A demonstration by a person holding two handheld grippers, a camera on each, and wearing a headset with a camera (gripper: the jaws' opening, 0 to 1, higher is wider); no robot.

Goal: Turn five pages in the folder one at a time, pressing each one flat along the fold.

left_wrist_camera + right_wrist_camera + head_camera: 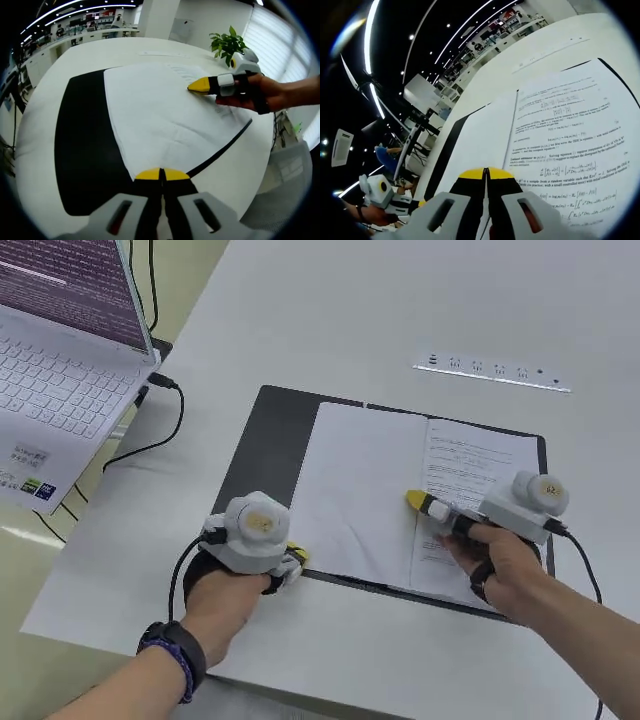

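Nearest the viewer, the left gripper has its yellow-tipped fingers closed together with nothing between them. They rest at the near edge of the open black folder, by the corner of a blank white page. A little further in, the right gripper also has its fingers shut and empty, with their tip lying on the paper at the fold, just beside the printed page. The folder lies flat on the white desk and holds sheets of paper, blank on the left and text on the right. The step in hand appears to be pressing a page flat. It would go best by drawing the closed tip along the fold with light, even pressure while the left gripper steadies the folder, so the paper neither wrinkles nor slides. Beyond the folder is a power strip, and a laptop sits at the far left.
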